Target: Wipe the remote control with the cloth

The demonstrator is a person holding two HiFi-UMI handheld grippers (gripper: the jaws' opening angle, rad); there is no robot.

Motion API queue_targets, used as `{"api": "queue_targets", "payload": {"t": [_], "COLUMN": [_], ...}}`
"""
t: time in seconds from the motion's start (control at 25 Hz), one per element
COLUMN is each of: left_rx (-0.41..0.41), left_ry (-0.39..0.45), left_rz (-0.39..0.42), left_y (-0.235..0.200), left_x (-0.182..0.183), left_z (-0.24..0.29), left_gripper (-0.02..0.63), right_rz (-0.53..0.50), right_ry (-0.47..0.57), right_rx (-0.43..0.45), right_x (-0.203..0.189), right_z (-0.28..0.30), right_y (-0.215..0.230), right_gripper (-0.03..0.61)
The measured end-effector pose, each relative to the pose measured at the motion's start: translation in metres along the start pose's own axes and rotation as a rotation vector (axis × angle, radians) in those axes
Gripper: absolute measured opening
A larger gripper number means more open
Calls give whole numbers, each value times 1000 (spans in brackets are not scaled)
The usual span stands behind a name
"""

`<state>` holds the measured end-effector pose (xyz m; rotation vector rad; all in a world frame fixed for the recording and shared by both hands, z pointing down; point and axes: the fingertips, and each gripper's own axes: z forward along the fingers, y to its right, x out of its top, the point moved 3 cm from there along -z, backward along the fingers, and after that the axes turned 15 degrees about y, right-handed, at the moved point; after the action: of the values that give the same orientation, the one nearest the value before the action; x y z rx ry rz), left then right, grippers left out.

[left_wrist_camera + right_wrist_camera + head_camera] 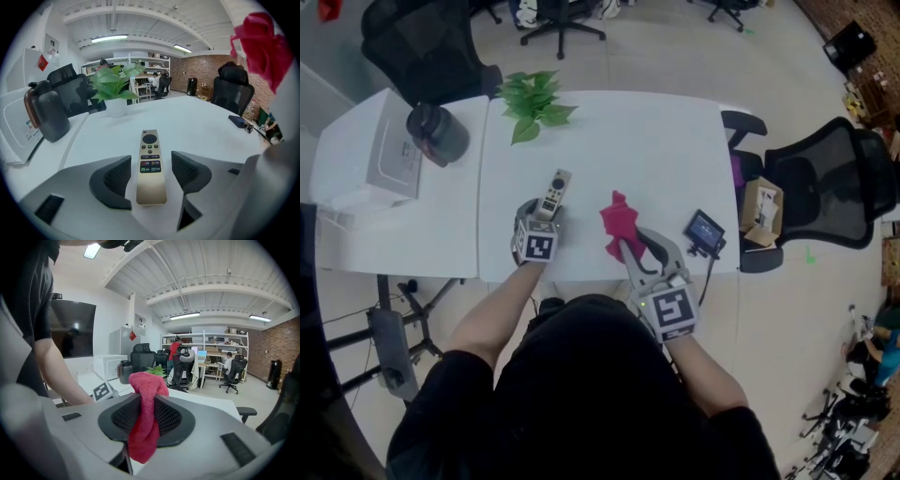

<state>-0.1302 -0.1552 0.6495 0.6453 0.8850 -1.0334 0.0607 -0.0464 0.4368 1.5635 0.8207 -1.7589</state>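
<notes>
Person: black top [581,394] fills the bottom of the head view, and both bare forearms reach out over the table's near edge.
Remote control [151,166]: flat on the white table near its front edge, button end pointing away from the person, plain gold end toward them.
Left gripper [150,161]: tipped down over the remote, jaws wide apart, one on each side of the gold end. Neither pad presses on it, so nothing is gripped.
Cloth [619,223]: red, bunched up, just to the right of the remote and apart from it. In the left gripper view it hangs high at the upper right, well off the tabletop.
Right gripper [145,420]: jaws nearly together and pinched on the cloth. A tuft sticks up above the pads and a tail droops below them.
Table [656,150]: white top, mostly bare around the remote.
Small device [705,230]: dark, with a lit screen, at the table's right front corner with a cable running off the edge.
Plant [534,101]: green leaves at the far edge, beyond the remote.
Jug [438,133]: dark, on the left-hand table next to a white box [389,155].
Chairs: a black office chair [834,183] at the right end, another [422,42] behind the far left corner.
</notes>
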Motion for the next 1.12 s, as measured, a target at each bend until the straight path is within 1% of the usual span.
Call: {"api": "queue_targets", "payload": {"t": [0.08,0.2,0.32,0.48,0.68,0.84,0.96,1.04,1.12], "left_rx": [-3,-26,-46,-66,-91,-96,-98,-97,-99], "left_ry": [70,144,201,260,292,320,338,340,334], "left_rz": [-16,-42,-67,-106,-113,-90,-72,-64,-61], "left_y": [1,6,11,20,27,30,31,31,32], "left_x": [16,38,57,74,88,101,109,110,109], "left_z": [-13,-38,-63,-93,-120,-134,-141,-143,-143], "left_gripper": [275,275,275,275,275,275,275,275,273], "right_rz": [-3,-3,-13,-36,-60,-97,-102,-107,-119], "right_ry": [-12,-46,-99,-193,-323,-428,-499,-536,-564], "right_rx": [-7,-20,-39,-64,-91,-86,-86,-86,-85], "right_x": [-6,-16,-33,-73,-126,-161,-185,-194,-194], "right_z": [5,13,22,35,55,69,73,74,75], "right_y": [4,9,15,27,46,55,57,58,59], "right_gripper": [87,87,87,87,87,89,92,100,115]}}
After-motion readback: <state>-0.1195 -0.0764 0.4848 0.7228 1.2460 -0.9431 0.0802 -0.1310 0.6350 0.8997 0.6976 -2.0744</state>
